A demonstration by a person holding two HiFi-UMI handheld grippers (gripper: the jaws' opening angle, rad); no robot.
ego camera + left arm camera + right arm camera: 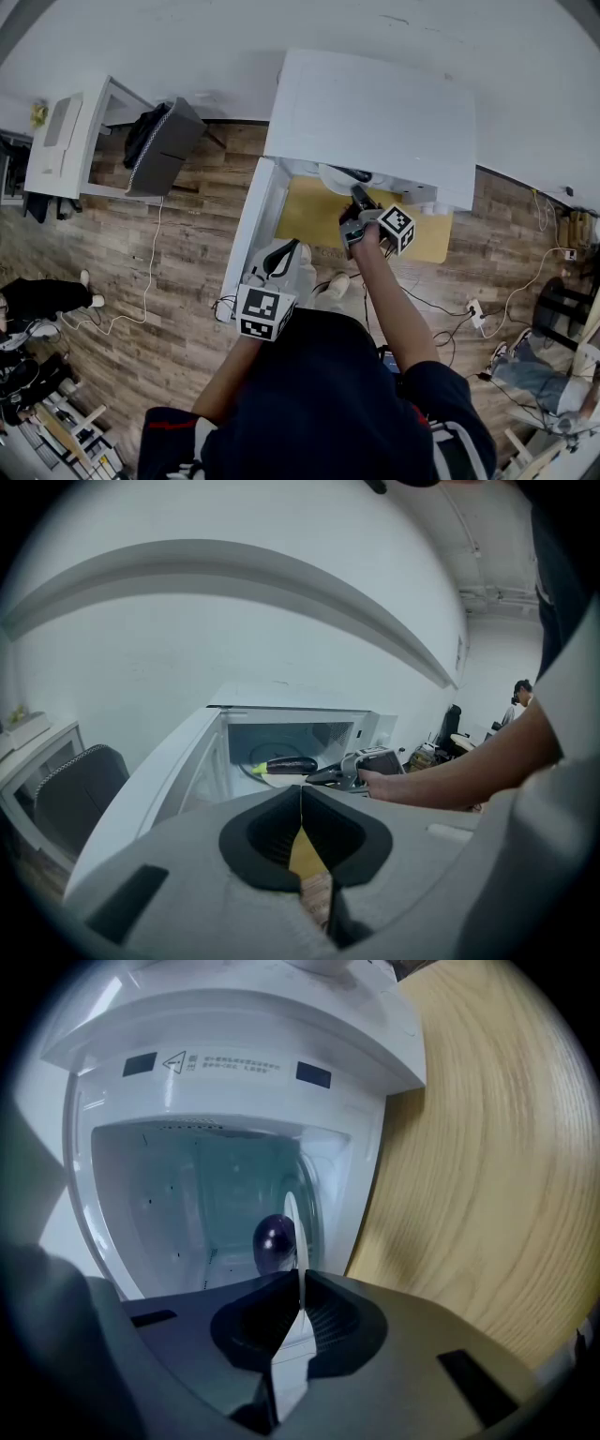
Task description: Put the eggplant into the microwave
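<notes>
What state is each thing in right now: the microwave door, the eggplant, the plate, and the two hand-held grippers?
Microwave door: open, swung to the left.
Eggplant: lying on the plate, at the microwave's opening.
Plate: gripped at its rim by the right hand-held gripper.
Right hand-held gripper: shut on the plate.
Left hand-held gripper: shut, empty.

Your light wooden table (305, 214) lies beneath your right claw (357, 195); the white microwave (375, 122) stands directly on it, just ahead of that claw, its door open.
</notes>
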